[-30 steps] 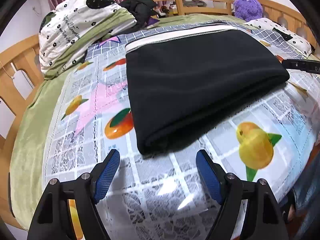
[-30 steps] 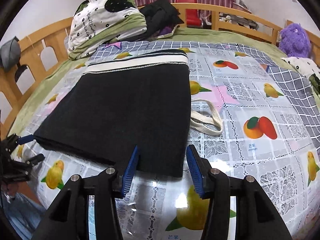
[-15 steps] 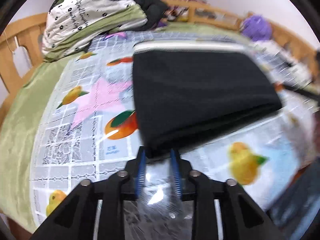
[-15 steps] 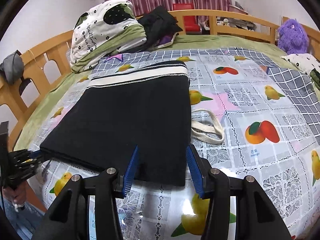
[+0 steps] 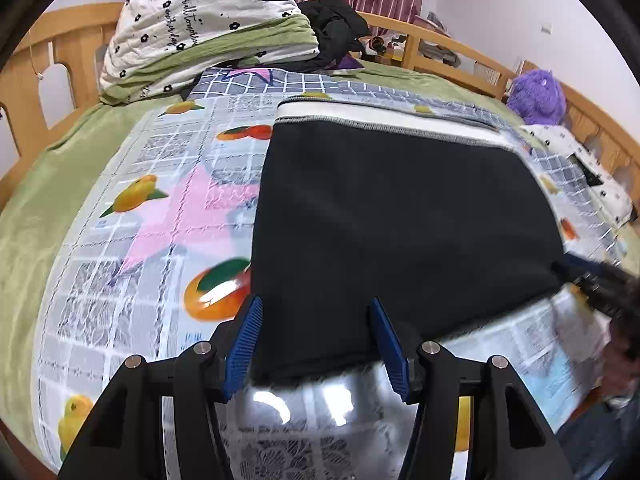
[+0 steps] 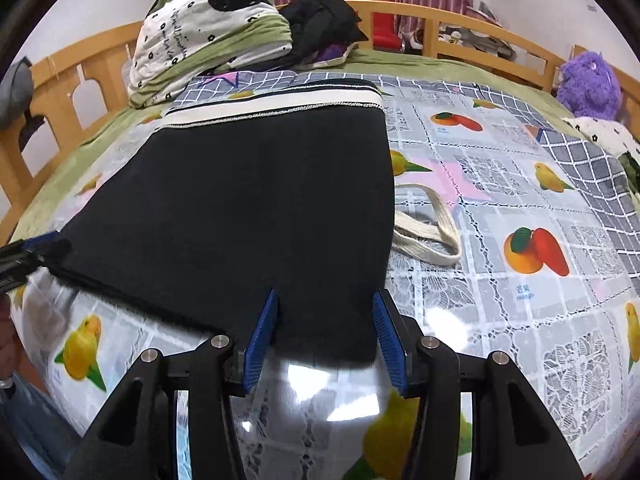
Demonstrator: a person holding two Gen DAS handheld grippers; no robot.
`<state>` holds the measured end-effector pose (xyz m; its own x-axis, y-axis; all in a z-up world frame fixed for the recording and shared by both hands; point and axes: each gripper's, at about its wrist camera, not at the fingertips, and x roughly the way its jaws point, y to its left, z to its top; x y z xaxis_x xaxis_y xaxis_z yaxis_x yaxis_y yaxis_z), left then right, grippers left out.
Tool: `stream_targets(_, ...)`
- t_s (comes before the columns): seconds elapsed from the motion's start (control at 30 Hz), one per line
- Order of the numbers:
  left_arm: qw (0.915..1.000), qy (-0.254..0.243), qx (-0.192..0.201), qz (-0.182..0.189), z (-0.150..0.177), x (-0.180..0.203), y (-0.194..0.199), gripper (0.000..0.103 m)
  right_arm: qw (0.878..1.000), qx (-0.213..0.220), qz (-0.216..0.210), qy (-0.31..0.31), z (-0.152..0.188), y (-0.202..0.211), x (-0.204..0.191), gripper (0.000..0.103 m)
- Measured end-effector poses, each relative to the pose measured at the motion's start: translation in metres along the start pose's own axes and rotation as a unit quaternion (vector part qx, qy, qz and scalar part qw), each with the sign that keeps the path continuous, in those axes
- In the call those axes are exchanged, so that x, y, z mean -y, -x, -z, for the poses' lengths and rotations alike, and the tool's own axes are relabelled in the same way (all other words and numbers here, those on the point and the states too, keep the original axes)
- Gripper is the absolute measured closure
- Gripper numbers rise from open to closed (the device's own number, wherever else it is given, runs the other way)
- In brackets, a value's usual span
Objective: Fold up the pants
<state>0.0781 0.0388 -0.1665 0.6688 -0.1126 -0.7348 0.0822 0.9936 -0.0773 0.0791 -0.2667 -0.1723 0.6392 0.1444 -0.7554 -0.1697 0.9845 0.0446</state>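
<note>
Your left gripper (image 5: 316, 344) has just been opening, with the near left corner of the black pants (image 5: 400, 216) between its loose pads. Your right gripper (image 6: 326, 334) waits loose around the near right corner. The pants stretch away toward the top of both frames.

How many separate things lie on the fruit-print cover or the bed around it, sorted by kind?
Black folded pants: 1
Cream fabric strap, on the cover beside the pants: 1
Folded quilt bundle, white and green: 1
Dark clothing pile: 1
Purple plush toy: 1
Total: 5
</note>
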Motion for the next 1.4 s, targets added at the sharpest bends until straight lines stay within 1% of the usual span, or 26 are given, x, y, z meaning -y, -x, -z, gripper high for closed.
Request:
stream_targets(0.07,1.0,-0.001,-0.002,-0.005,0.003,0.001,0.005,0.049,1.0,-0.004,-0.004,-0.006,0.002,0.005,0.003,0.054)
stream_targets(0.13,0.9999,0.009,-0.005,-0.003,0.003,0.0,0.011,0.049,1.0,-0.01,-0.007,-0.017,0.001,0.007,0.005,0.054)
stream_targets(0.23,0.9997,0.022,-0.014,-0.001,0.001,0.0,0.023,0.049,1.0,-0.011,0.003,-0.015,-0.003,0.013,0.001,0.054)
stream_targets(0.37,0.9999,0.016,0.001,0.004,-0.006,0.008,0.05,0.049,1.0,-0.002,0.018,-0.009,-0.006,0.032,-0.005,0.054)
stream_targets(0.4,0.9999,0.013,0.006,0.003,-0.008,0.012,0.058,0.048,1.0,-0.001,0.018,-0.013,-0.007,0.04,-0.007,0.054)
stream_targets(0.47,0.9998,0.01,0.015,0.003,-0.012,0.018,0.071,0.041,1.0,-0.001,0.019,-0.018,-0.009,0.051,-0.008,0.053)
stream_targets(0.5,0.9997,0.011,0.021,0.005,-0.013,0.022,0.08,0.04,1.0,0.002,0.019,-0.02,-0.01,0.059,-0.009,0.052)
stream_targets(0.6,0.9991,0.016,0.039,0.005,-0.018,0.032,0.102,0.033,0.999,0.005,0.031,-0.023,-0.016,0.081,-0.012,0.048)
stream_targets(0.67,0.9983,0.018,0.055,0.002,-0.021,0.039,0.119,0.026,0.999,0.013,0.034,-0.027,-0.02,0.097,-0.014,0.045)
stream_targets(0.77,0.9969,0.021,0.076,0.0,-0.025,0.048,0.138,0.019,0.998,0.038,0.036,-0.04,-0.028,0.129,-0.018,0.034)
stream_targets(0.83,0.9957,0.029,0.088,0.0,-0.027,0.052,0.151,0.015,0.998,0.049,0.03,-0.04,-0.031,0.145,-0.021,0.031)
stream_targets(0.87,0.9951,0.035,0.092,0.001,-0.027,0.053,0.157,0.015,0.997,0.056,0.038,-0.038,-0.032,0.153,-0.023,0.029)
stream_targets(0.93,0.9945,0.042,0.096,0.0,-0.028,0.054,0.165,0.014,0.995,0.075,0.057,-0.03,-0.032,0.167,-0.027,0.014)
stream_targets(0.97,0.9943,0.043,0.098,-0.003,-0.027,0.055,0.169,0.013,0.994,0.091,0.064,-0.02,-0.03,0.176,-0.031,0.011)
stream_targets(1.03,0.994,0.038,0.102,-0.011,-0.026,0.057,0.176,0.01,0.992,0.105,0.065,-0.01,-0.028,0.186,-0.037,0.002)
stream_targets(1.13,0.993,0.04,0.109,-0.02,-0.024,0.057,0.185,0.01,0.994,0.097,0.04,-0.02,-0.021,0.195,-0.038,0.001)
stream_targets(1.2,0.9933,0.038,0.107,-0.02,-0.023,0.058,0.187,0.009,0.995,0.09,0.043,-0.024,-0.02,0.196,-0.039,0.001)
stream_targets(1.3,0.9932,0.031,0.109,-0.028,-0.022,0.061,0.19,0.009,0.994,0.088,0.061,-0.021,-0.019,0.199,-0.04,0.001)
stream_targets(1.4,0.9927,0.022,0.114,-0.033,-0.019,0.064,0.193,0.009,0.994,0.089,0.055,-0.03,-0.019,0.205,-0.039,0.001)
